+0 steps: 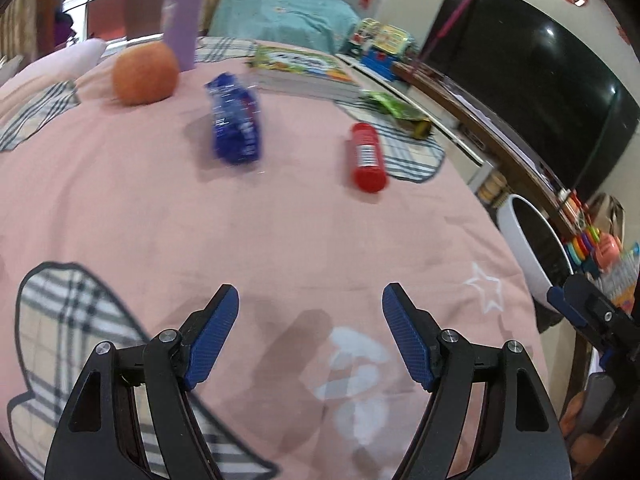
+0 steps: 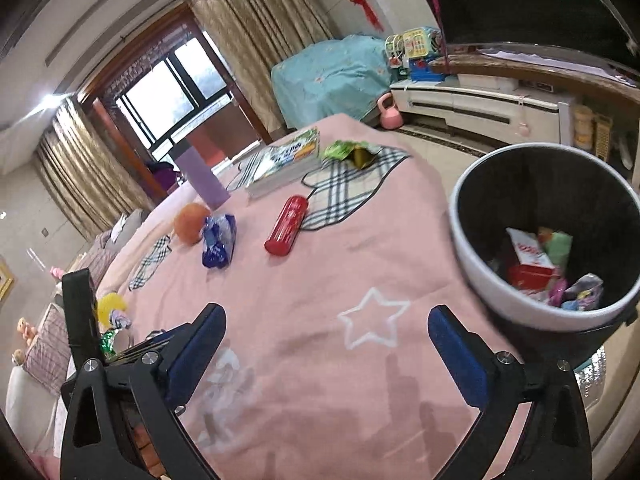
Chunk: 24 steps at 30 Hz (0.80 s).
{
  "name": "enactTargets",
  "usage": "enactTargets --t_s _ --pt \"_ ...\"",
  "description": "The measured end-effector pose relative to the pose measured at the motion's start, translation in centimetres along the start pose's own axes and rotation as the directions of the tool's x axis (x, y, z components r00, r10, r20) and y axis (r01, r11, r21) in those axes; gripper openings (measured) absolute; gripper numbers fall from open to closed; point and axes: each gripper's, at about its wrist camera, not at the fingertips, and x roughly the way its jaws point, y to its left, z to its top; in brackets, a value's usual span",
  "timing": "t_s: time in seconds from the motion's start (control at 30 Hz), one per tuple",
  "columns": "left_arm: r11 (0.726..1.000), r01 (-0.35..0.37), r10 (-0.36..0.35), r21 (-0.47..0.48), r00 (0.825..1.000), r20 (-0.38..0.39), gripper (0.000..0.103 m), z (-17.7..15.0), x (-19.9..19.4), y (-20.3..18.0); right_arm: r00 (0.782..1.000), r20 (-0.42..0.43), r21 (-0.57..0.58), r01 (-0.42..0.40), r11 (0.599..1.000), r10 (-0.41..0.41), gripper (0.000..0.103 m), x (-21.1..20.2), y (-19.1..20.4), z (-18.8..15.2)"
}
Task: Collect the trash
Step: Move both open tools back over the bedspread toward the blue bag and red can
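Note:
A blue snack wrapper (image 1: 236, 120) lies on the pink cloth (image 1: 200, 220), also in the right wrist view (image 2: 219, 242). A red tube (image 1: 367, 157) lies to its right (image 2: 287, 225). A green wrapper (image 1: 400, 110) sits at the far edge (image 2: 352, 152). The white bin (image 2: 500, 292) with a black liner holds several wrappers and stands beside the table (image 1: 520, 240). My left gripper (image 1: 310, 340) is open and empty above the cloth, short of the blue wrapper. My right gripper (image 2: 326, 356) is open and empty beside the bin.
An orange (image 1: 145, 74), a purple bottle (image 1: 181, 20) and a stack of books (image 1: 304, 72) stand at the far side of the table. A TV (image 1: 540, 80) on a low cabinet is to the right. Toys lie by the bin (image 1: 600, 252).

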Motion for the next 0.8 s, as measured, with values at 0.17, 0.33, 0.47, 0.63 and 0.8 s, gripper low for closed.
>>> enactTargets --t_s 0.17,0.33,0.47,0.63,0.8 --pt "0.999 -0.016 0.016 -0.036 1.000 -0.005 0.076 0.0 0.2 2.1 0.999 -0.025 -0.009 0.022 1.000 -0.022 0.102 1.9 1.1 -0.6" --pt "0.998 -0.038 0.038 -0.046 0.999 -0.011 0.076 -0.1 0.5 3.0 0.998 -0.034 -0.012 0.046 0.999 -0.047 0.102 3.4 1.3 -1.1" --pt "0.998 -0.049 0.049 -0.047 0.999 -0.009 0.076 0.2 0.7 3.5 0.997 -0.026 -0.027 0.073 0.997 -0.074 0.102 4.4 1.6 -1.1" --pt "0.997 -0.060 0.060 -0.054 0.998 -0.010 0.076 1.2 1.1 4.3 0.996 -0.047 -0.012 0.071 0.997 -0.072 0.102 5.9 1.9 -0.2" --pt "0.996 -0.075 0.075 -0.052 0.997 0.001 0.076 3.1 1.7 4.9 0.996 -0.069 -0.005 0.051 0.999 -0.051 0.101 7.9 2.7 1.0"
